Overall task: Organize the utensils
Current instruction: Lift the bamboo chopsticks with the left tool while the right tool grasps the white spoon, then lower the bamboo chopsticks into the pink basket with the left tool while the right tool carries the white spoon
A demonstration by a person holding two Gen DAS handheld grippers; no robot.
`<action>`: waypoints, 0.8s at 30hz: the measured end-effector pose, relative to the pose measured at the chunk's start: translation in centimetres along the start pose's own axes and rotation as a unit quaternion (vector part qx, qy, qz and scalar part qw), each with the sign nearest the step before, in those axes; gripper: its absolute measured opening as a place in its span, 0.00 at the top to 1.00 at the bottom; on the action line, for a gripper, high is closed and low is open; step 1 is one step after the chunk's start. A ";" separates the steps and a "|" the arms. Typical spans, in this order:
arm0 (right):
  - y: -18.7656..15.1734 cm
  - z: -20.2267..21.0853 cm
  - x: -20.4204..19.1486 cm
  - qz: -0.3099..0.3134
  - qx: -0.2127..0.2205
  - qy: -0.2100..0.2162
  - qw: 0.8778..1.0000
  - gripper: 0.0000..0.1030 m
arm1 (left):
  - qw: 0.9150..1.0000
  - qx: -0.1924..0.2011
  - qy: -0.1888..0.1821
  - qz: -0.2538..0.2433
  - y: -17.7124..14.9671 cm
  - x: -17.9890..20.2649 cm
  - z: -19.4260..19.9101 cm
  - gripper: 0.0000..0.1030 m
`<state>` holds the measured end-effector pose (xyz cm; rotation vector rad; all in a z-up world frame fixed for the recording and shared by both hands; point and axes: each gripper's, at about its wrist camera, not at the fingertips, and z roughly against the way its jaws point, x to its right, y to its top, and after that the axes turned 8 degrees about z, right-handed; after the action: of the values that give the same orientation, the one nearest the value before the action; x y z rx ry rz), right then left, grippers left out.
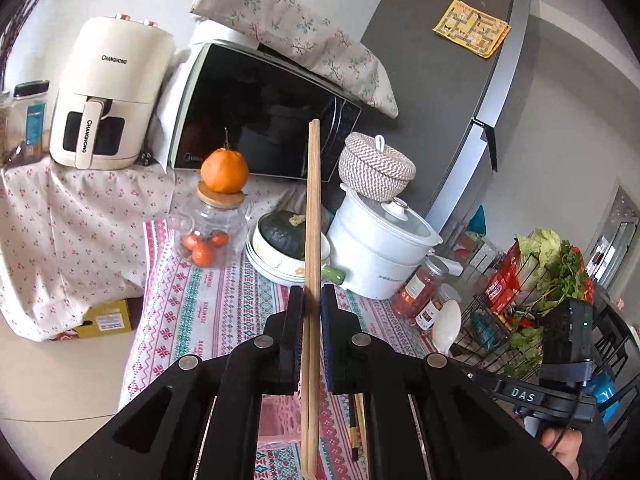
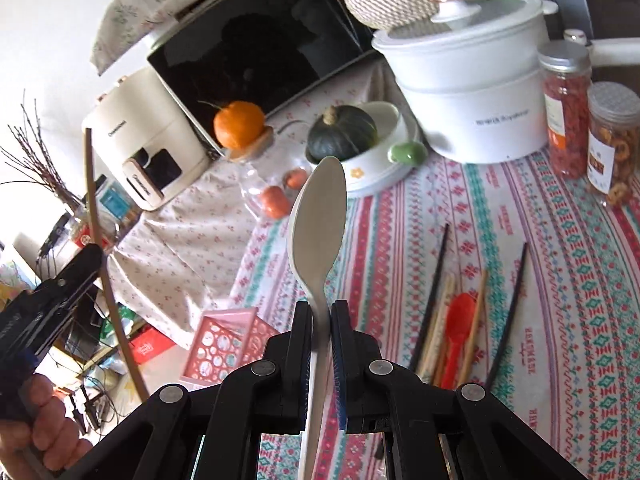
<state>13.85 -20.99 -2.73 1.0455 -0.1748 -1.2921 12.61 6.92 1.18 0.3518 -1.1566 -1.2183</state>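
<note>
Your left gripper [image 1: 312,292] is clamped on the pair of long wooden chopsticks [image 1: 313,216], your right gripper [image 2: 321,308] on the white plastic spoon [image 2: 318,220] by its thin neck above the patterned tablecloth [image 2: 560,280], so a fast swing toward the pink perforated holder [image 2: 224,344] could pivot either one loose.

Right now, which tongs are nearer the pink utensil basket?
Right. The right tongs, gripping the white spoon, sit just beside the pink basket; the left tongs, holding wooden chopsticks, hang farther off.
</note>
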 end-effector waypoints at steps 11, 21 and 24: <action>-0.3 1.4 -3.1 0.055 0.052 -0.011 0.997 0.92 | 0.998 0.065 0.015 -0.013 -0.3 -1.1 -1.2 0.91; -0.7 1.3 -3.8 0.074 0.062 -0.014 0.995 0.92 | 0.995 0.088 0.037 -0.025 -1.8 -2.2 -3.1 0.91; -0.7 1.2 -3.6 0.074 0.063 -0.017 0.995 0.92 | 0.995 0.089 0.043 -0.026 -2.4 -2.2 -3.3 0.91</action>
<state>11.39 -18.53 -1.04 1.0971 -0.3579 -1.1781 14.24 6.79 -3.17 0.5667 -1.1911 -1.1365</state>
